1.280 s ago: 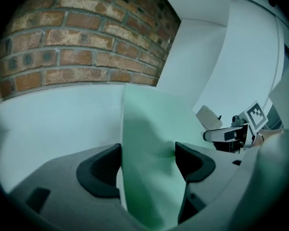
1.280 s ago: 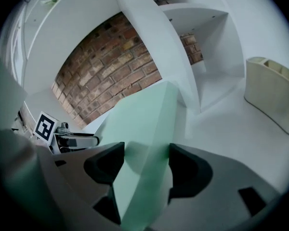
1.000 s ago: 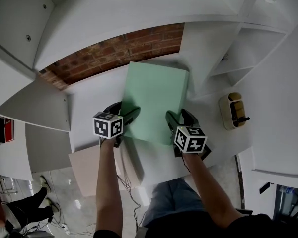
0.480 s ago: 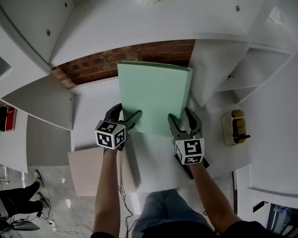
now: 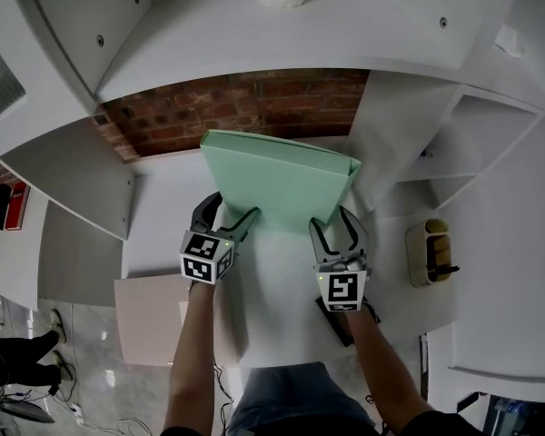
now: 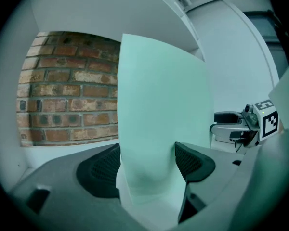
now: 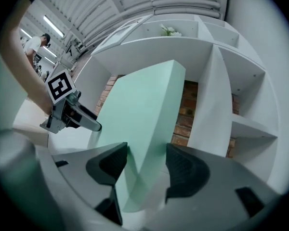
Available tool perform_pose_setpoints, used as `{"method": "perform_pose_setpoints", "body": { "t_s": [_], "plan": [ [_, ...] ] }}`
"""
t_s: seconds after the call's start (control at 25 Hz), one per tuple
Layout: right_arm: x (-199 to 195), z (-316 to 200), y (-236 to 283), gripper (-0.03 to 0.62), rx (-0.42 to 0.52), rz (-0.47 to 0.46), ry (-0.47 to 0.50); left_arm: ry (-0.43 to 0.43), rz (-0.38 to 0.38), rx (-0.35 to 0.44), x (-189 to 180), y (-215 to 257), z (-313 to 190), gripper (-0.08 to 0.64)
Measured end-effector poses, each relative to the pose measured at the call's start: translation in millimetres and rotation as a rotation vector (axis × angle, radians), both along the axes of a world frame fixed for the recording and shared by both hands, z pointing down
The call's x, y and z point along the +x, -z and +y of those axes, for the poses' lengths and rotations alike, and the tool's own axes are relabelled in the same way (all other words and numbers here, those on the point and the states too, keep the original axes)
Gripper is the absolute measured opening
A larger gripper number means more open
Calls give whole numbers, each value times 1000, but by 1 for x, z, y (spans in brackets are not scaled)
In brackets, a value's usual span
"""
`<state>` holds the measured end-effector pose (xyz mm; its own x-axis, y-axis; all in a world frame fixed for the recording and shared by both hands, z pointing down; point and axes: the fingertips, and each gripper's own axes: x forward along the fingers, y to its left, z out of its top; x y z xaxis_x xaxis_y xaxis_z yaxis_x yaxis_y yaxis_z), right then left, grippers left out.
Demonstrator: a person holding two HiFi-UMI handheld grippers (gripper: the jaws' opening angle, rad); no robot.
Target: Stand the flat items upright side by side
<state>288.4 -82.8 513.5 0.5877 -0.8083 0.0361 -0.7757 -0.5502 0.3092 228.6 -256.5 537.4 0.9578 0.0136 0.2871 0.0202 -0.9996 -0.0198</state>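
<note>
Standing nearly upright on the white shelf point(image 5: 168, 216) before the brick wall point(image 5: 236, 107), the green panel point(image 5: 282, 189) is clamped near its lower edge by the left gripper point(image 5: 229, 214) and the right gripper point(image 5: 334, 223), whose jaws have just been closing on it. Both grips are best kept level and eased only once the base is seated flat.

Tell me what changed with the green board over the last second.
The green board tipped up from almost flat to nearly upright. The left gripper and right gripper kept their grip on its near edge; the right's jaws have just been closing on it. The beige board stayed put.
</note>
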Motion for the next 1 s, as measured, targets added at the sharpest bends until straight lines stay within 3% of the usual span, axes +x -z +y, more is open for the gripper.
{"method": "perform_pose_setpoints", "body": {
  "t_s": [0.32,0.68,1.0],
  "plan": [
    [5,-1,-5,233,45,-78,18,-2,-34,32,2,-6,0,345],
    [4,-1,-5,242,9,-132,70,6,-57,31,-1,-6,0,347],
    [11,4,12,332,42,-208,201,25,-92,-2,-10,-8,2,347]
  ]
}}
